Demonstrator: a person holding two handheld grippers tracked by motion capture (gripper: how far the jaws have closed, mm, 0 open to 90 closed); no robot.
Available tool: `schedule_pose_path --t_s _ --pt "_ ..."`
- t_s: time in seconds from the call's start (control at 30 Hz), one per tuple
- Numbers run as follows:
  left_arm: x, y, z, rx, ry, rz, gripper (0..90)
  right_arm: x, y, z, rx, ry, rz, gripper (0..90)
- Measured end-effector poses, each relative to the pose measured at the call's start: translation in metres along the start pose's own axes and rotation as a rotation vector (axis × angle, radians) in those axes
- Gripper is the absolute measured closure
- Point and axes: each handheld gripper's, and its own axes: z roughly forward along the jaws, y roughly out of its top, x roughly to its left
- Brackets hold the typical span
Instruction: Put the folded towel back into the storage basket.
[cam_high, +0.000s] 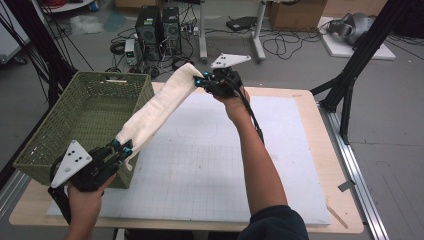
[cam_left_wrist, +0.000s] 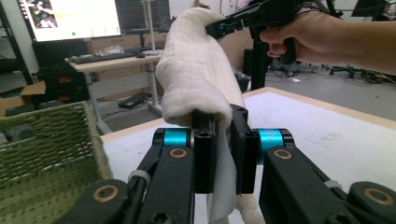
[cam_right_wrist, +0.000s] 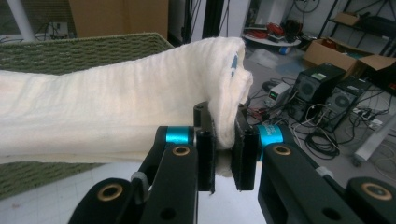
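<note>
Two grippers, left gripper (cam_high: 124, 147) and right gripper (cam_high: 202, 80), pinch opposite ends of the white towel (cam_high: 157, 107) between their fingers.

Quite a bit is getting lost here. In the left gripper view the towel (cam_left_wrist: 196, 79) is running off the bottom edge, its lower end hiding behind the left gripper (cam_left_wrist: 223, 140) arms. In the right gripper view the same cloth is getting cut off at the left edge, and it's blocking most of the green basket (cam_right_wrist: 70, 53) behind it. In the high view the towel is covering part of the basket's near wall, and the person's sleeve (cam_high: 272, 222) is getting cropped at the bottom.
</note>
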Motion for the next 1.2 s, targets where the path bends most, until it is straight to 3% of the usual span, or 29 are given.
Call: schedule_pose_path --t_s 0.77,1.2 --pt "0.031 0.0 -0.038 -0.013 0.144 -0.021 81.5 0.035 0.059 0.086 0.016 0.04 -0.067 82.4" --pt "0.046 -0.005 -0.052 0.021 0.226 -0.019 81.5 0.053 0.07 0.14 0.048 0.059 -0.072 82.4"
